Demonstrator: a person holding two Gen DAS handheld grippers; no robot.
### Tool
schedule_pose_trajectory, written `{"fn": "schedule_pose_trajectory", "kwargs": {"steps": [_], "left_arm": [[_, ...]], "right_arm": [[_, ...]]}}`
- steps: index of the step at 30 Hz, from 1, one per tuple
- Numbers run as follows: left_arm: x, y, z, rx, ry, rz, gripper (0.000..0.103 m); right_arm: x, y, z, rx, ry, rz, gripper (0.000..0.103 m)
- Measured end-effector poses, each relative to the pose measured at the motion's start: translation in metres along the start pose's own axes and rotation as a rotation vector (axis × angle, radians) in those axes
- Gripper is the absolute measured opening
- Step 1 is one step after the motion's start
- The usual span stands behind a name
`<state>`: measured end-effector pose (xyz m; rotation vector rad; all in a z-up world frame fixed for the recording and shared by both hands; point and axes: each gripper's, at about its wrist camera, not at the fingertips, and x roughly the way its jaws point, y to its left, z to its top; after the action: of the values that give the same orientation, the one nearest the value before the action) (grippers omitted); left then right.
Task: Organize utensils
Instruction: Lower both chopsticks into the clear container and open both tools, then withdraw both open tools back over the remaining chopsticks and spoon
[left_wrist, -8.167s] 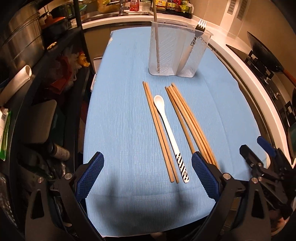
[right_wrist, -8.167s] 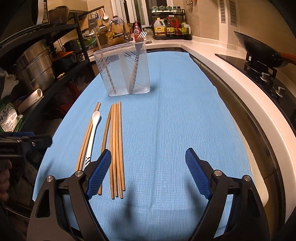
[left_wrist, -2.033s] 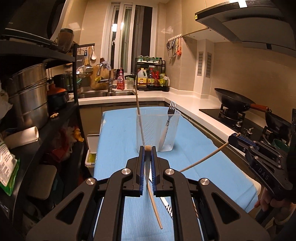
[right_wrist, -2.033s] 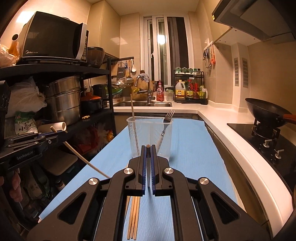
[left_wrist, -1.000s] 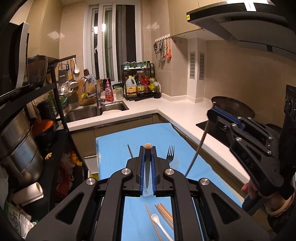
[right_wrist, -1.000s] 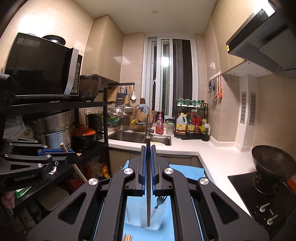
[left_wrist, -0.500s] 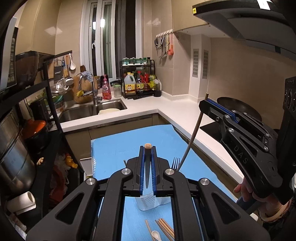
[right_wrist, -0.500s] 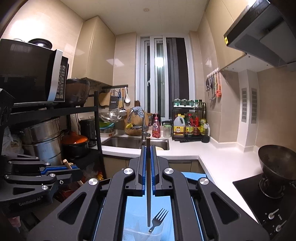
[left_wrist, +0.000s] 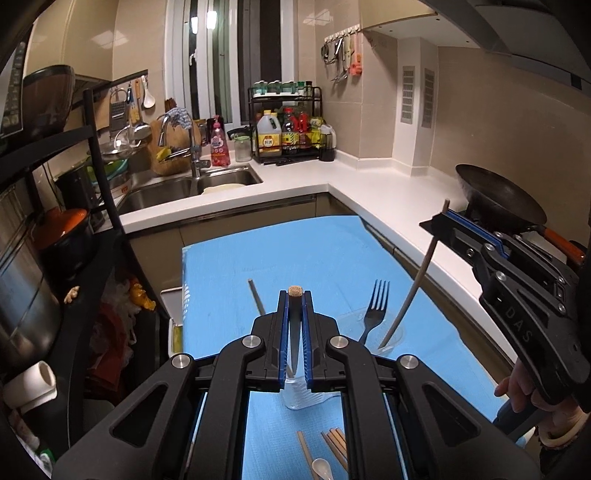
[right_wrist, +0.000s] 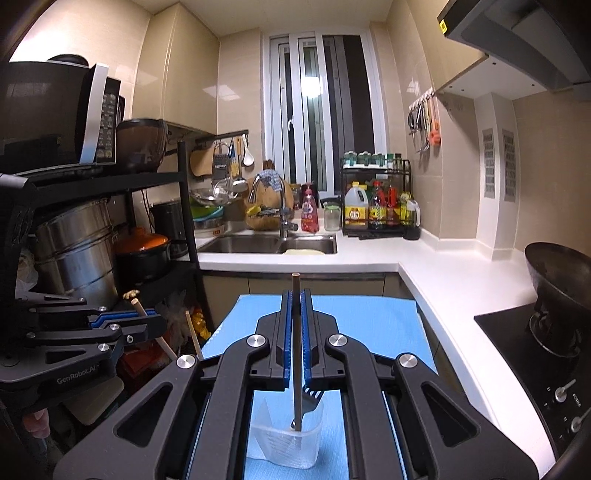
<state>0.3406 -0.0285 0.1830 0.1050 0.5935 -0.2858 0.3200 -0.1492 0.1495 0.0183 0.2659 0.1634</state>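
Right wrist view showed the right claw (right_wrist: 295, 332) closed on a chopstick (right_wrist: 296, 354) that stood nearly upright between its blue pads, top end poking above the pads and lower end already inside the clear holder (right_wrist: 286, 439) directly below. Its jaws had just been easing open, yet the stick sat between them and had not dropped. In the holder the black fork (right_wrist: 312, 397) leaned beside that lower tip, almost touching it.

Left wrist view showed the left claw (left_wrist: 294, 332) likewise closed on a second chopstick (left_wrist: 294, 295), long axis close to vertical, its round end visible above the pads; those jaws had just been easing open too, with the stick between them. The holder (left_wrist: 303, 397) lay straight under this claw, at its left compartment, where another chopstick (left_wrist: 255, 295) already leaned; the right claw (left_wrist: 448, 225) stood to the right of it, its own stick slanting down into the right compartment by the fork (left_wrist: 375, 308).

So each stick pointed down into the holder beneath its claw, and a drop looked like all that remained. More chopsticks (left_wrist: 334, 441) and a white spoon (left_wrist: 321, 469) lay on the blue surface (left_wrist: 229, 295), nearer than the holder.
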Motion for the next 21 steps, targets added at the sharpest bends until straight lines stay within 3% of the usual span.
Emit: {"fn": "schedule_pose_trajectory", "kwargs": {"steps": [1,2,4,11,21], "left_arm": [[0.002,0.001,-0.002,-0.006,0.005,0.022,0.036],[0.003,0.003,-0.004,-0.016,0.009,0.051,0.072],[-0.002,0.009,-0.011,-0.057,-0.016,0.111,0.088],[-0.019,0.021,-0.050,-0.104,0.021,0.146,0.089],[-0.059,-0.001,-0.162,-0.142,0.098,0.158,0.091]], "right_arm": [[0.002,0.001,-0.004,-0.003,0.019,0.008,0.022],[0.003,0.001,-0.008,0.004,0.037,0.009,0.046],[-0.002,-0.003,-0.015,0.030,0.035,0.009,0.061],[-0.046,-0.011,-0.053,0.113,0.061,0.017,0.072],[-0.128,0.010,-0.154,0.098,0.174,0.000,0.076]]}}
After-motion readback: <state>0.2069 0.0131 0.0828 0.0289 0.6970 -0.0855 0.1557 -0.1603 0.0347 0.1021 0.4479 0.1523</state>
